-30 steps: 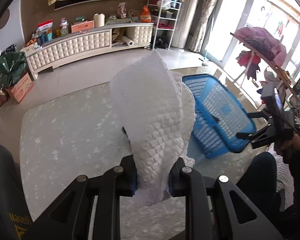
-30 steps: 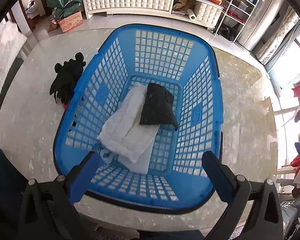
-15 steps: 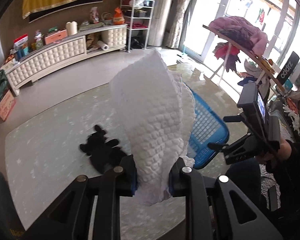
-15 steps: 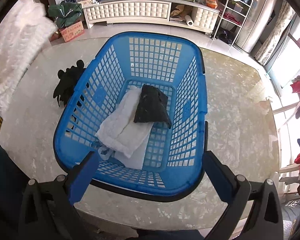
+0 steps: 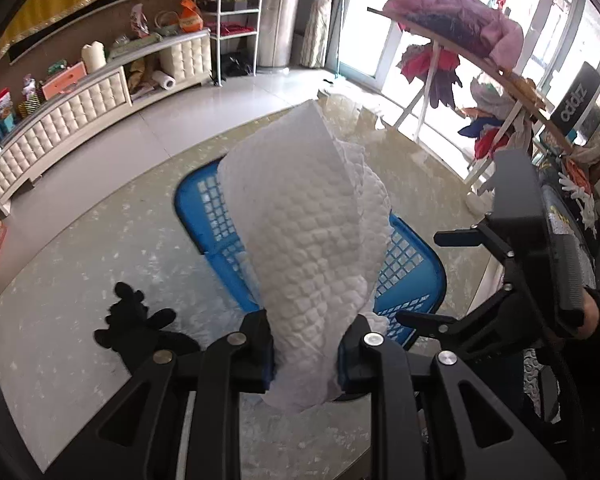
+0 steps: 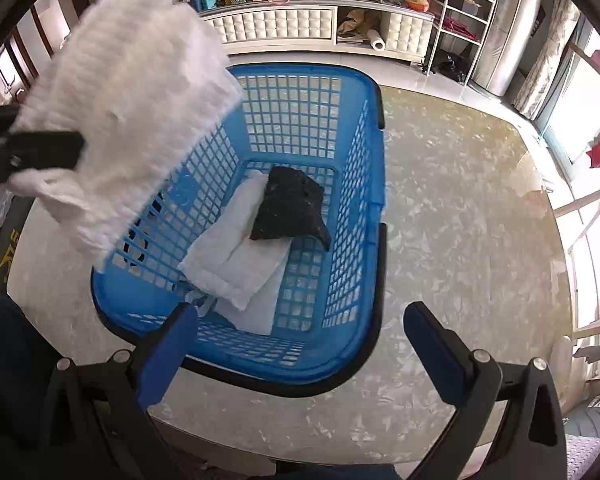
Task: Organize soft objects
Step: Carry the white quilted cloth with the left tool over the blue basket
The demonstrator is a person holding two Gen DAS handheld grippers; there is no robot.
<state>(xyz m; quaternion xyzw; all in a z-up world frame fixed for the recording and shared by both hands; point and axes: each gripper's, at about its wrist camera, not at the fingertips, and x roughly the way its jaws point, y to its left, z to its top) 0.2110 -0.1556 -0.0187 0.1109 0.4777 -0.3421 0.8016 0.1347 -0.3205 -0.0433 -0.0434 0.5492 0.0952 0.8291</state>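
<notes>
Clamped on the bottom of a white quilted cloth point(image 5: 304, 248), the left gripper point(image 5: 306, 360) has its 2 blue-padded jaws pressed narrowly into the fabric, which stands up in front of the lens. Wide apart, the right gripper point(image 6: 300, 344) holds nothing; its blue pads frame the near rim of the basket point(image 6: 364, 184).

On the marble-look table point(image 6: 460, 248), the blue basket sits near the near edge. Inside it lie 2 folded white cloths point(image 6: 236, 264) with a black cloth point(image 6: 290, 208) resting on top, toward the far side of the basket floor. In the right wrist view the held cloth hangs over the basket's left rim. In the left wrist view a black glove point(image 5: 136, 324) lies on the table just left of the basket, near the left gripper.

Beyond the table's far edge stands a low white tufted cabinet point(image 6: 284, 26) with boxes, a jar and a paper roll. A white wire rack point(image 6: 460, 8) stands to its right. By the window, a drying rack point(image 5: 460, 48) carries pink and red clothes, and a black sign point(image 5: 576, 98) beside it reads "oddzz", though the letters are hard to make out.
</notes>
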